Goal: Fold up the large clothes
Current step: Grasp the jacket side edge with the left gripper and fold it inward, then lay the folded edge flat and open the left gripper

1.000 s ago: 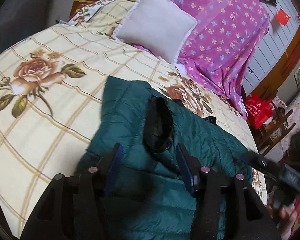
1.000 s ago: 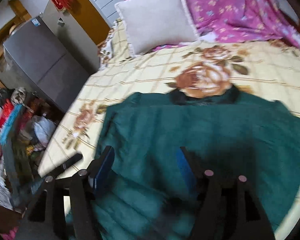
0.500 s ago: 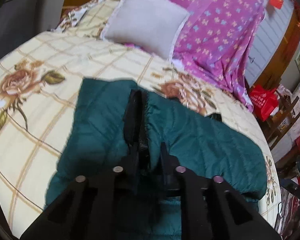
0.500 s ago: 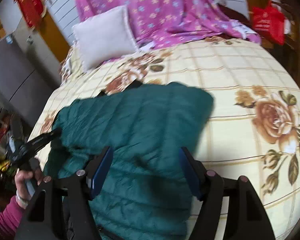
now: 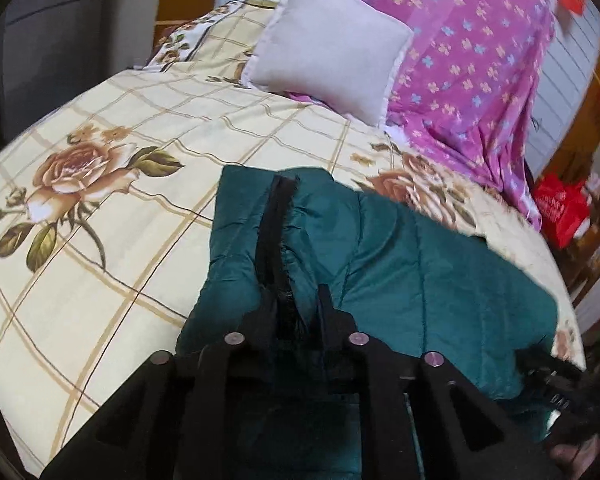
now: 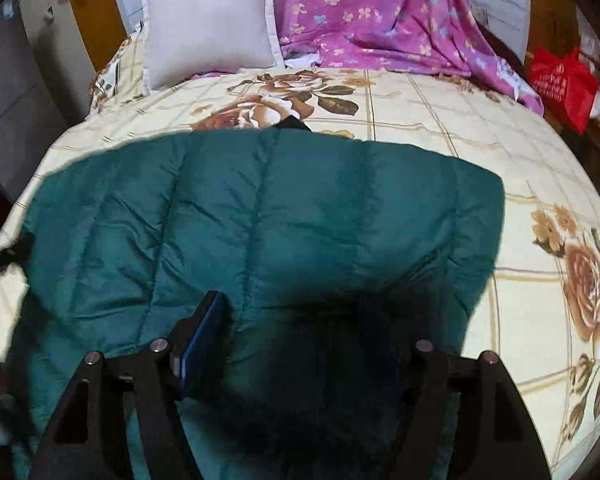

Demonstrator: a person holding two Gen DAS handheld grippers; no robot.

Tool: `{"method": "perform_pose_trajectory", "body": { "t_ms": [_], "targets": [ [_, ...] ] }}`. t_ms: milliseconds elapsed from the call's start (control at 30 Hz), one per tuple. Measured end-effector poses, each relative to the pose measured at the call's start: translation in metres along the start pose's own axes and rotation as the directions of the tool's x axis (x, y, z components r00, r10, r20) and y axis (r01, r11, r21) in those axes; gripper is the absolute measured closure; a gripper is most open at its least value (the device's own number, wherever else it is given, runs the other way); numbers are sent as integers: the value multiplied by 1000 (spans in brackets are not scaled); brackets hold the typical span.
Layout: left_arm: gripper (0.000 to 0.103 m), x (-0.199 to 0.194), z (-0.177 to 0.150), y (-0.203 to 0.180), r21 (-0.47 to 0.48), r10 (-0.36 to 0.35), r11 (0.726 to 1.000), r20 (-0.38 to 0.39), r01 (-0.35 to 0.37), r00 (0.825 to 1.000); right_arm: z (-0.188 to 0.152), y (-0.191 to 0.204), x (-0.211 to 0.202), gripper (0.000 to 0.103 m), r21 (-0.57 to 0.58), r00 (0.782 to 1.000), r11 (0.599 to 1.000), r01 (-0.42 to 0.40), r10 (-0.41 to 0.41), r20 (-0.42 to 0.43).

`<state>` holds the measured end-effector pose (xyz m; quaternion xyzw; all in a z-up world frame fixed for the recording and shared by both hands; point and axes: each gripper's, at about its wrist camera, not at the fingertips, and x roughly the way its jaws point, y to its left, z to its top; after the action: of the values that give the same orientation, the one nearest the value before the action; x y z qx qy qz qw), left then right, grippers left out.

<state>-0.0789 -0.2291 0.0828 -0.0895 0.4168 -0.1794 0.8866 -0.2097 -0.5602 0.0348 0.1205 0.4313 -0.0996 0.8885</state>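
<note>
A dark green quilted jacket (image 5: 420,272) lies on the bed with its black cuff band (image 5: 274,220) running up the left part. My left gripper (image 5: 294,300) is shut on the jacket at that black band. In the right wrist view the jacket (image 6: 260,220) is spread wide across the bed. My right gripper (image 6: 300,312) is open just above the jacket's near part; its blue left pad (image 6: 204,332) shows and the right finger is in dark shadow. The other gripper shows at the lower right of the left wrist view (image 5: 560,396).
The bed has a cream floral checked cover (image 5: 100,200). A white pillow (image 6: 208,24) and a purple floral sheet (image 6: 380,8) lie at the head. A red bag (image 6: 560,80) sits off the bed's right side. A grey cabinet (image 6: 4,100) stands left.
My left gripper closed on the jacket's black band and holds it. My right gripper swung across the jacket and now faces the bed head, still open.
</note>
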Motion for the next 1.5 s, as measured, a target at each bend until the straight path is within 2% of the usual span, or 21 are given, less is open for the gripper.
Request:
{"method": "perform_pose_trajectory", "body": {
  "t_ms": [100, 167, 267, 333, 433, 500, 533, 600, 700, 800, 867, 933, 1033, 1133, 1300, 1400, 1500],
  "targets": [
    [86, -15, 6, 0, -28, -3, 1000, 38, 4, 999, 5, -10, -20, 29, 54, 999, 998, -27, 25, 25],
    [84, -29, 9, -5, -15, -7, 1000, 103, 8, 995, 9, -16, -35, 29, 89, 997, 995, -40, 34, 63],
    [79, -35, 11, -20, 57, -13, 998, 149, 5, 989, 18, -13, -46, 29, 90, 994, 994, -57, 48, 101],
    [79, -29, 8, -31, 121, 4, 992, 140, -21, 990, 26, -1, -40, 29, 68, 994, 996, -58, 51, 96],
    [79, -1, -1, -45, 246, 90, 963, 77, -107, 993, 37, 22, -18, 29, 22, 996, 999, -46, 44, 76],
    [79, 18, -6, -45, 293, 152, 943, 41, -157, 988, 41, 37, 5, 28, -11, 999, 1000, -15, 16, 48],
    [79, 24, -9, -42, 300, 154, 941, 30, -156, 988, 40, 41, 14, 26, -22, 999, 1000, 7, -7, 34],
    [79, 30, -11, -36, 293, 137, 946, 27, -139, 990, 39, 45, 31, 22, -36, 998, 998, 51, -50, 27],
    [79, 34, -11, -32, 282, 129, 951, 11, -126, 992, 40, 43, 34, 20, -30, 999, 999, 45, -45, 16],
    [79, 35, -12, -32, 276, 127, 953, 6, -124, 992, 37, 37, 8, 21, -2, 999, 1000, 27, -27, 27],
    [79, 36, -13, -33, 280, 133, 951, 8, -130, 991, 29, 37, -13, 21, -24, 998, 1000, 15, -14, 55],
    [79, 36, -13, -34, 283, 136, 950, 9, -133, 991, 14, 41, -25, 21, -76, 997, 996, 49, -44, 64],
    [79, 36, -15, -35, 284, 131, 950, 6, -127, 991, -4, 41, -9, 20, -127, 992, 983, 129, -127, 20],
    [79, 35, -17, -37, 298, 141, 944, 11, -138, 990, -7, 34, -1, 19, -93, 994, 990, 107, -105, 18],
    [79, 34, -19, -37, 292, 140, 947, 7, -136, 990, -8, 22, -32, 19, -48, 995, 996, 80, -77, 55],
    [79, 34, -20, -38, 292, 140, 947, 8, -136, 990, -14, 1, -46, 19, 2, 990, 994, 107, -107, 89],
    [79, 33, -20, -39, 293, 143, 946, 10, -140, 990, -14, -19, -33, 19, 41, 989, 989, 140, -142, 48]
  ]
}}
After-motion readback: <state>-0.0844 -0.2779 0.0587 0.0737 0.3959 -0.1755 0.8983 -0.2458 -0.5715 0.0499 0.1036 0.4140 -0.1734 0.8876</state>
